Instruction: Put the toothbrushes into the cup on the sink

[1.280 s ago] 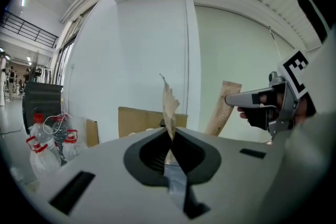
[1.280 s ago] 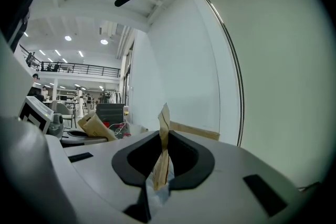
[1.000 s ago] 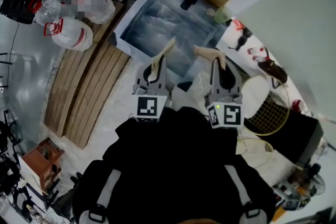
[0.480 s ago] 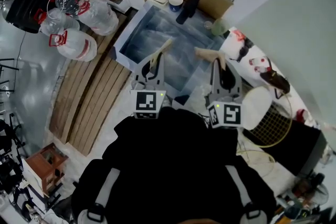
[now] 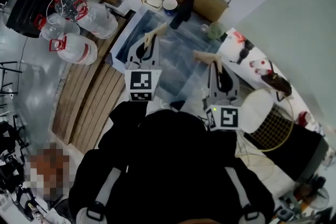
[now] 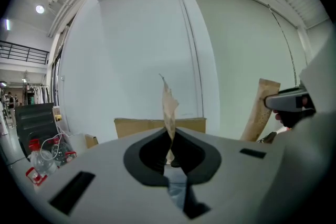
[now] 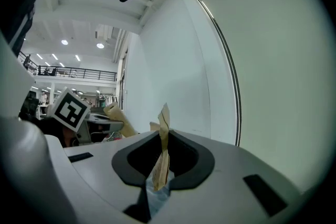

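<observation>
The metal sink [image 5: 137,21] lies ahead of me in the head view. On its far rim stands a white cup [image 5: 169,5] with a blue band. My left gripper [image 5: 148,44] reaches over the sink's left part, shut on a toothbrush in a tan paper wrapper [image 5: 155,33] that points toward the cup. In the left gripper view that wrapper [image 6: 169,110] stands pinched between the jaws [image 6: 170,152]. My right gripper [image 5: 216,68] hangs over the sink's near right corner, shut on a second tan-wrapped toothbrush [image 5: 206,56], seen pinched upright [image 7: 161,147] in the right gripper view [image 7: 160,168].
A soap dish [image 5: 152,0] and a black object [image 5: 181,8] flank the cup; a green cup [image 5: 215,30] sits at the sink's right corner. Water jugs [image 5: 79,45] and wooden slats [image 5: 86,97] lie left. A racket [image 5: 270,115] lies right.
My left gripper has moved forward over the sink toward the far rim and the cup, carrying its wrapped toothbrush. The right gripper has shifted only a little and keeps its grip.
</observation>
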`<state>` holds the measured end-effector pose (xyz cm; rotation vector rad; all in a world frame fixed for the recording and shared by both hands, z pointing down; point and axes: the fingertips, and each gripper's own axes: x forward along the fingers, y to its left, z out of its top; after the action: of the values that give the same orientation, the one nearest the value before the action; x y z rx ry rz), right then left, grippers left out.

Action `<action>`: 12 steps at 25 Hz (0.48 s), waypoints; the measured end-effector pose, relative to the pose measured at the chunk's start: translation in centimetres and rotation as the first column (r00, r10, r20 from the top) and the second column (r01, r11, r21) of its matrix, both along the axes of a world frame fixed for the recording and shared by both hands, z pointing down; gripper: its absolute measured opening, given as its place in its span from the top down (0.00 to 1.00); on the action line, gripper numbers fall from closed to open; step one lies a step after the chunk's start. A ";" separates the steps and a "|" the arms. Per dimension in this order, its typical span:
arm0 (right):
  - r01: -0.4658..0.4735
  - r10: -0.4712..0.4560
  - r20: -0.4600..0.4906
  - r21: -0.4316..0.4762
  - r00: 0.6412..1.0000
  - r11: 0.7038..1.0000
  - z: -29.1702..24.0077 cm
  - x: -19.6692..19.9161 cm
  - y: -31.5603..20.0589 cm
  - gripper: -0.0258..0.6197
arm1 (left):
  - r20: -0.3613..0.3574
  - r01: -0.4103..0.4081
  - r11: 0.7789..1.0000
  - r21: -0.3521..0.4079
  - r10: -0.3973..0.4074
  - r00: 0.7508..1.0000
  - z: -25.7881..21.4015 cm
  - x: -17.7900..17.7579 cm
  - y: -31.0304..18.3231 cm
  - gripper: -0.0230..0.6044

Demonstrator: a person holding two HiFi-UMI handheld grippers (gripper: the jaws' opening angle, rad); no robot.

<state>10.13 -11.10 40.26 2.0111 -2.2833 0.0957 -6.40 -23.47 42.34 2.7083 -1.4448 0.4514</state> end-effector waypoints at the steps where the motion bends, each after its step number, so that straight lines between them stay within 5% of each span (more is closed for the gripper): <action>1: 0.001 -0.001 0.008 0.003 1.000 1.000 -0.1 0.0 -0.1 0.90 | 0.010 0.000 1.000 0.005 0.000 1.000 -0.1 0.3 -0.7 0.95; 4: -0.012 0.013 0.076 -0.003 0.997 1.000 -0.4 0.2 -0.6 0.90 | 0.045 -0.003 0.999 0.034 0.002 0.999 -0.1 1.2 -2.8 0.95; 12: -0.017 0.017 0.027 -0.008 1.000 1.000 0.7 2.2 -1.1 0.90 | 0.040 0.028 1.000 0.003 -0.028 0.999 0.7 2.7 -7.7 0.95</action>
<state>12.36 -12.15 40.95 2.0380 -2.2786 0.1327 -3.74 -31.21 43.02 2.6922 -1.4921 0.5050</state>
